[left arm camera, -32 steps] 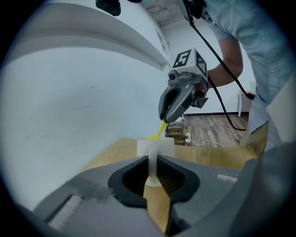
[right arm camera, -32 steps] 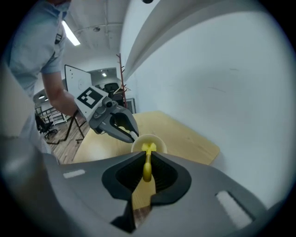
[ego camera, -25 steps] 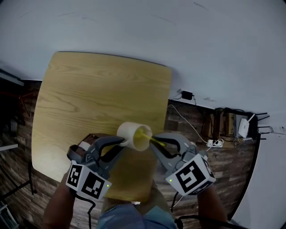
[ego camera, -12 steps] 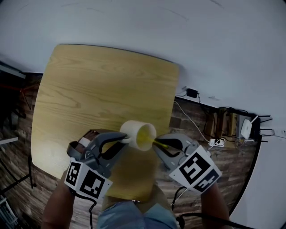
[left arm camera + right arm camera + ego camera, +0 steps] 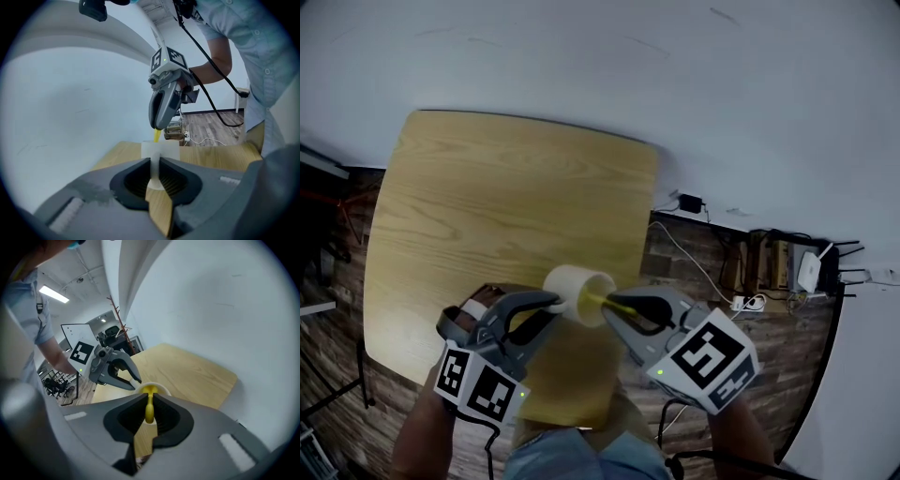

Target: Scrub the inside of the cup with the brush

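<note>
Shows a white cup [image 5: 574, 289] held in the air over the near edge of a wooden table [image 5: 487, 187], tipped on its side with the mouth turned toward the right. Probably tipped that way to give a straight path inward.

Shows a yellow brush [image 5: 611, 302] reaching into that mouth, far end out of sight inside, so no confirming contact with the inner wall.

Finds the left tool [image 5: 553, 302] closed on a thin white part of the cup, handle or wall, hard to say which. Seems meant to keep the cup steady and clear of the table during the scrubbing.

Finds the right tool [image 5: 611, 313] clamped on the brush's handle, jaws nearly together, angled downward and lined up with the opening, likely for pushing and twisting the bristles against the inside.

Places the two tools face to face, tips close, cup between them. Reads as scrubbing under way rather than setup.

Beyond the table: a pale wall [image 5: 675, 75], a dark wood floor [image 5: 712, 309], and cables [image 5: 694, 258] trailing along the right.
</note>
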`<state>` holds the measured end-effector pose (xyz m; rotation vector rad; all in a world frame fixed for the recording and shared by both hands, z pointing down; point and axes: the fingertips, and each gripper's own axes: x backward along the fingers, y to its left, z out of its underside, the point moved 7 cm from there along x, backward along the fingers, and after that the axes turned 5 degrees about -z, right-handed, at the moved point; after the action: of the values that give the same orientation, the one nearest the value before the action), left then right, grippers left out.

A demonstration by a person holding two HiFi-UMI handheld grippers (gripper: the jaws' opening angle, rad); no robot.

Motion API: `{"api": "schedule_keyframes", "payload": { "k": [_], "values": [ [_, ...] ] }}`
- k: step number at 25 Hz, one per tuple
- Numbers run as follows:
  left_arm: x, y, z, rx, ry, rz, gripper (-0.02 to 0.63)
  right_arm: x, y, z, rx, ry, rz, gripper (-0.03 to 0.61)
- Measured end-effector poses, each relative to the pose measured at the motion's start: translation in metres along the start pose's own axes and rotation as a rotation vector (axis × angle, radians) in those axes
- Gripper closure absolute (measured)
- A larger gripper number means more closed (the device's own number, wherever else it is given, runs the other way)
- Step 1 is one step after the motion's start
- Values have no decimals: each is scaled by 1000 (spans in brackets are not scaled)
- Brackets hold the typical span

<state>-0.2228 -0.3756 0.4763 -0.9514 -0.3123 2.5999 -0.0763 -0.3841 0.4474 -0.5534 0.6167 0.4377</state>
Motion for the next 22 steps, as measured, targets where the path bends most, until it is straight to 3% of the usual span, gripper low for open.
{"api": "schedule_keyframes", "payload": {
  "k": [10, 15, 22],
  "values": [
    [0, -1, -4, -7, 9, -17, 543, 22, -9, 15, 24, 66, 95, 538],
    [-1, -3, -3, -2, 12, -22, 543, 14, 2, 30, -4, 115, 37, 538],
    [-3, -11, -4, -30, 23, -9, 543, 10, 22, 25, -26, 63, -20, 538]
  ]
}}
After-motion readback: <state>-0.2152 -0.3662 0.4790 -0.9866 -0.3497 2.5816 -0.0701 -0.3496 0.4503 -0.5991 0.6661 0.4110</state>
